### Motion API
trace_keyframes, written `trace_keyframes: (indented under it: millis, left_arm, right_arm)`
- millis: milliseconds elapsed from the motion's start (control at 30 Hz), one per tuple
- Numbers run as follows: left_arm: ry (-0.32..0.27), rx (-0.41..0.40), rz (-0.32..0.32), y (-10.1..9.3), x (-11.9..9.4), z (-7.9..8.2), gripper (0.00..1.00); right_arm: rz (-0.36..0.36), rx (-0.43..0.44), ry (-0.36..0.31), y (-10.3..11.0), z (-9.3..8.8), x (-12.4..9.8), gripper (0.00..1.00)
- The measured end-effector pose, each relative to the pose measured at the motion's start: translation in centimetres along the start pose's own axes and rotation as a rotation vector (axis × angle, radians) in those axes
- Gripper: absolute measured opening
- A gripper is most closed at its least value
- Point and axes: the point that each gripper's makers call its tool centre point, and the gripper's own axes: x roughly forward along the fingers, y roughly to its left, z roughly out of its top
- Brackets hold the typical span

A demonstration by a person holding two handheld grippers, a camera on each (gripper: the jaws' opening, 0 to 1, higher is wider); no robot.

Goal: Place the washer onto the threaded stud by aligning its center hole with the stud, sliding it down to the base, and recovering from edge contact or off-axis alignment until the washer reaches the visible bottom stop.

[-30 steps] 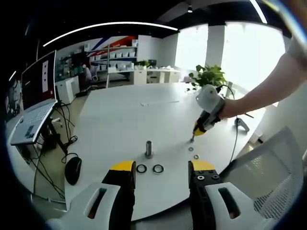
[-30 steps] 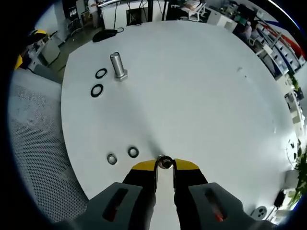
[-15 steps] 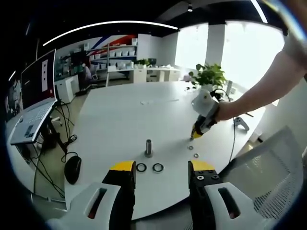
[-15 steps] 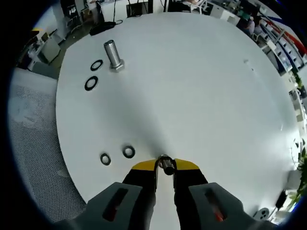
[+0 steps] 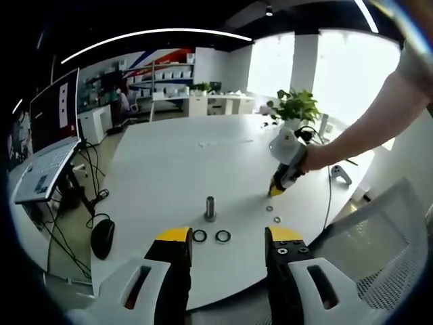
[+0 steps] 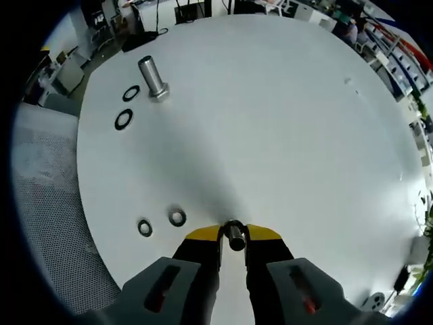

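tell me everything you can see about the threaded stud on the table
The threaded stud is a short grey metal post, shiny, standing upright on the white table on a wider base. Its upper part looks ridged, though the threads are too small to make out. No washer is on it. Two dark rings lie on the table close beside it, apart from it. Neither gripper touches it; in the left gripper view it stands ahead of the open jaws.

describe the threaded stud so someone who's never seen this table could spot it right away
On the big round white table, look near the edge beside the mesh chair. The threaded stud is a short silver post standing upright on a wider base, with two dark washers lying flat beside it. It is the only upright thing among the flat rings.
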Motion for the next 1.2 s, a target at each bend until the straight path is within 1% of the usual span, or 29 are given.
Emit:
trace_keyframes:
  millis: [100,200,367,433,600,700,767,867,967,1033,1133,1200]
  left_arm:
    - [0.001,0.002,-0.001,0.0,0.0,0.0,0.41]
    - [0.005,0.004,0.001,0.0,0.0,-0.1,0.41]
    - [-0.001,0.002,0.014,0.2,-0.1,0.0,0.41]
    - [0.000,0.001,0.014,0.2,-0.1,-0.1,0.41]
    - [0.000,0.004,0.011,0.1,-0.1,0.0,0.41]
    - [0.001,0.004,0.012,0.1,-0.1,-0.1,0.41]
    - [-0.003,0.004,0.014,0.2,-0.1,0.0,0.41]
    - [0.001,0.008,0.009,0.1,-0.1,0.0,0.41]
    - [0.000,0.010,0.006,0.0,-0.1,0.0,0.41]
    - [-0.002,0.011,0.006,0.0,-0.1,0.0,0.41]
    - [-0.001,0.010,0.001,-0.1,-0.1,0.0,0.41]
    - [-0.001,0.011,0.000,-0.1,-0.1,0.0,0.41]
  right_arm:
    - [0.008,0.029,-0.003,-0.1,0.0,0.0,0.15]
    - [0.005,0.029,-0.004,-0.1,0.0,0.0,0.16]
    - [-0.004,0.019,-0.019,0.0,-0.1,-0.6,0.19]
    - [-0.008,0.025,-0.020,0.0,-0.6,-0.9,0.19]
    - [-0.027,0.083,-0.017,-0.1,-2.0,-1.3,0.19]
    - [-0.009,0.095,-0.005,0.7,-2.9,-1.5,0.19]
    - [-0.007,0.096,-0.004,1.0,-3.1,-1.7,0.19]
    - [0.001,0.107,-0.009,1.5,-3.2,-2.1,0.19]
    - [0.014,0.101,-0.017,2.3,-3.2,-2.3,0.19]
    - [0.034,0.092,-0.030,3.3,-2.9,-2.4,0.20]
    - [0.050,0.044,-0.021,4.8,-3.0,-2.2,0.20]
    - [0.065,0.043,-0.021,5.7,-3.0,-2.1,0.20]
